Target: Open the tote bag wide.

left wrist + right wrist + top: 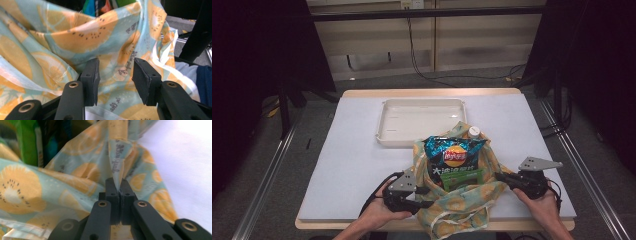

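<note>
Item: fruit-print cloth bag, at 6 o'clock on the tabletop, just short of the white tray; it holds a chip packet, a green pack and a white-capped bottle. Right tool: jaws pinched tight on a fold of the bag's rim at 3 o'clock. Left tool: jaws half open at 9 o'clock, cloth between them, pads not pressing. Step judged: spreading the bag's mouth. Next: left tool must close on its rim.
</note>
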Demonstrator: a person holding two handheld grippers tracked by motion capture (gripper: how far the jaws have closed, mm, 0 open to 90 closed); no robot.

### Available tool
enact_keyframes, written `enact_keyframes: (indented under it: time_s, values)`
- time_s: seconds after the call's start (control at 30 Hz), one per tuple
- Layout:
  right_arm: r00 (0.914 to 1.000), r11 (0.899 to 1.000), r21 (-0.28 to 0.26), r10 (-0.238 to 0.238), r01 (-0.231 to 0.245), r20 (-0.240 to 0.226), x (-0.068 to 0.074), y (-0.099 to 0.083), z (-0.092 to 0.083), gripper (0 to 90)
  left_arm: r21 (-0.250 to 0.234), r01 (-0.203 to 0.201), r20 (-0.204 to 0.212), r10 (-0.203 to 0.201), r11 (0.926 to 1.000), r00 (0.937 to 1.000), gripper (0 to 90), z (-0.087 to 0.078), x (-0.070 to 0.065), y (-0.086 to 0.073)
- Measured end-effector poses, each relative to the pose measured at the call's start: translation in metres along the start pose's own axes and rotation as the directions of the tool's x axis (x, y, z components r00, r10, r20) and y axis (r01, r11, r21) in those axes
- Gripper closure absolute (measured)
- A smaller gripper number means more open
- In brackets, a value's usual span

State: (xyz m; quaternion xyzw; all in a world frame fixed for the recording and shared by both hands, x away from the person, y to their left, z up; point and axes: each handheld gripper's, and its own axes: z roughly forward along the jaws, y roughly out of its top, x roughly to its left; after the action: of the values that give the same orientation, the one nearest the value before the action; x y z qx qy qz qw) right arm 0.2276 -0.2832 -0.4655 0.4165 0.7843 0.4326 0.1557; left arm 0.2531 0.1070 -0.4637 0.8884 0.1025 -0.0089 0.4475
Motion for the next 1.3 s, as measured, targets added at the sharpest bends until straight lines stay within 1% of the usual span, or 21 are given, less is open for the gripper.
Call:
enact_keyframes:
  time_s: [0.03,0.07,0.1,0.17,0.2,0.3,0.37,0.47,0.5,0.6,0.7,0.73,0.83,0.87,0.93,0.97,1.03,1.1,1.13,1.17,1.3]
  values:
    - [0.9999,1.000,0.011,-0.015,0.015,-0.004,0.002,0.000,0.003,88.3,0.007,0.011,-0.006,-0.011,0.9999,0.9999,56.5,-0.002,0.001,0.000]
    - [0.9996,0.999,0.028,-0.023,0.024,-0.018,0.004,0.000,0.006,88.4,-0.005,0.024,0.004,-0.024,0.9997,0.9997,56.7,-0.002,0.002,-0.001]
    - [0.9992,0.999,0.038,-0.031,0.032,-0.025,0.005,0.000,0.008,88.3,-0.004,0.024,0.005,-0.024,0.9997,0.9997,57.4,-0.004,0.003,-0.002]
    - [0.9989,0.998,0.048,-0.039,0.040,-0.028,0.007,0.000,0.011,86.2,-0.019,0.035,0.021,-0.035,0.9992,0.9992,63.1,-0.010,0.005,-0.002]
    - [0.9988,0.998,0.051,-0.043,0.044,-0.026,0.007,0.001,0.010,82.0,-0.037,0.047,0.026,-0.046,0.9982,0.9986,66.0,-0.013,0.006,-0.003]
    - [0.9993,0.999,0.001,-0.035,0.035,-0.015,0.006,0.007,-0.002,72.0,-0.077,0.044,0.011,-0.043,0.9961,0.9990,74.2,-0.026,0.008,-0.003]
    - [0.9998,0.999,-0.046,-0.019,0.018,-0.005,0.004,0.011,-0.011,61.6,-0.126,0.054,-0.004,-0.055,0.9906,0.9985,79.0,-0.035,0.011,-0.001]
    - [0.9999,0.996,-0.093,-0.010,0.009,-0.007,0.002,0.018,-0.021,53.5,-0.164,0.068,-0.033,-0.075,0.9840,0.9967,79.1,-0.043,0.017,0.002]
    - [0.9999,0.995,-0.101,-0.011,0.011,-0.006,0.002,0.021,-0.023,51.9,-0.178,0.076,-0.056,-0.087,0.9811,0.9946,78.4,-0.047,0.019,0.004]
    - [0.9997,0.990,-0.136,-0.026,0.025,-0.001,0.003,0.033,-0.029,50.3,-0.216,0.077,-0.084,-0.098,0.9734,0.9917,72.5,-0.055,0.028,0.009]
    - [0.9995,0.987,-0.159,-0.033,0.033,0.003,-0.001,0.045,-0.029,50.3,-0.221,0.082,-0.119,-0.110,0.9719,0.9868,68.3,-0.057,0.040,0.015]
    - [0.9995,0.985,-0.169,-0.028,0.030,0.011,-0.002,0.049,-0.030,50.2,-0.230,0.098,-0.127,-0.130,0.9682,0.9834,66.6,-0.055,0.046,0.017]
    - [0.9994,0.980,-0.197,-0.030,0.033,0.017,-0.007,0.063,-0.030,50.3,-0.221,0.110,-0.143,-0.143,0.9692,0.9793,60.1,-0.050,0.057,0.020]
    - [0.9995,0.980,-0.199,-0.028,0.031,0.018,-0.008,0.065,-0.030,49.8,-0.222,0.112,-0.140,-0.145,0.9686,0.9795,58.6,-0.047,0.062,0.021]
    - [0.9993,0.977,-0.210,-0.027,0.032,0.026,-0.011,0.072,-0.027,47.8,-0.229,0.130,-0.133,-0.164,0.9646,0.9775,50.3,-0.043,0.067,0.024]
    - [0.9995,0.976,-0.214,-0.026,0.029,0.019,-0.012,0.075,-0.025,47.6,-0.230,0.129,-0.135,-0.163,0.9645,0.9773,49.2,-0.041,0.068,0.025]
    - [0.9993,0.974,-0.222,-0.033,0.036,0.018,-0.013,0.082,-0.022,47.5,-0.208,0.125,-0.134,-0.155,0.9701,0.9788,47.5,-0.035,0.072,0.028]
    - [0.9993,0.973,-0.229,-0.035,0.038,0.014,-0.013,0.090,-0.019,46.8,-0.196,0.133,-0.132,-0.161,0.9716,0.9781,47.9,-0.030,0.074,0.030]
    - [0.9992,0.972,-0.232,-0.038,0.041,0.015,-0.012,0.093,-0.018,46.7,-0.190,0.141,-0.139,-0.169,0.9717,0.9758,50.8,-0.028,0.075,0.030]
    - [0.9990,0.971,-0.233,-0.042,0.044,0.013,-0.011,0.095,-0.017,46.7,-0.179,0.140,-0.122,-0.164,0.9737,0.9790,55.3,-0.026,0.077,0.030]
    - [0.9992,0.971,-0.237,-0.038,0.039,0.010,-0.012,0.100,-0.013,46.8,-0.152,0.129,-0.090,-0.143,0.9800,0.9856,90.0,-0.022,0.079,0.029]
